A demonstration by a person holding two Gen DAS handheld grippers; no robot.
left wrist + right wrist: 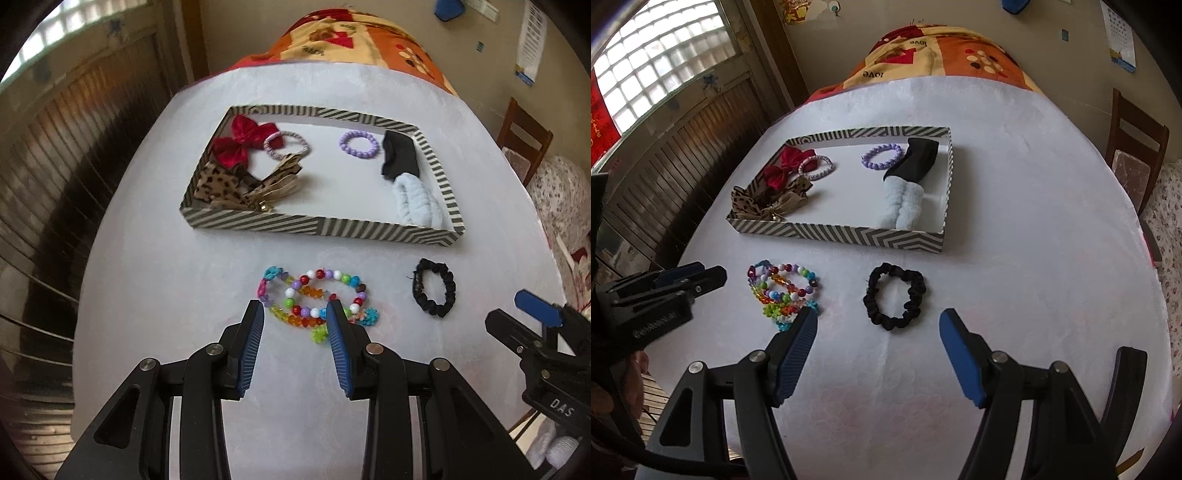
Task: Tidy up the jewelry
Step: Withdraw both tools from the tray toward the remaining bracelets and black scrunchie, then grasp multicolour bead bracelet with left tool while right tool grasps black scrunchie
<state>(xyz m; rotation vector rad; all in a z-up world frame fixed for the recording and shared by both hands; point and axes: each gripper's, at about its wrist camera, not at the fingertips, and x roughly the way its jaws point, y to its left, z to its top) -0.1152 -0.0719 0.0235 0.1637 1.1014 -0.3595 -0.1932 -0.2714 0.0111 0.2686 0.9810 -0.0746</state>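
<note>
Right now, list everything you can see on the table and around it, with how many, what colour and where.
tray: one, black-and-white striped, middle of the table
bows: two, red, tray's back left corner
hair ties: two, pink and white, beside the bows
leopard bows: a pile, tan spotted, tray's front left
bracelet: one, purple beads, tray's back middle
black cloth: one, tray's right side
fluffy band: one, pale blue, tray's front right
bead bracelets: a tangle, many colours, on the table before the tray
scrunchie: one, black, right of the bracelets
table: one, white cover
chair: one, brown wood, right of the table
left claw: open, at the bead bracelets
right claw: open, near the scrunchie
</note>
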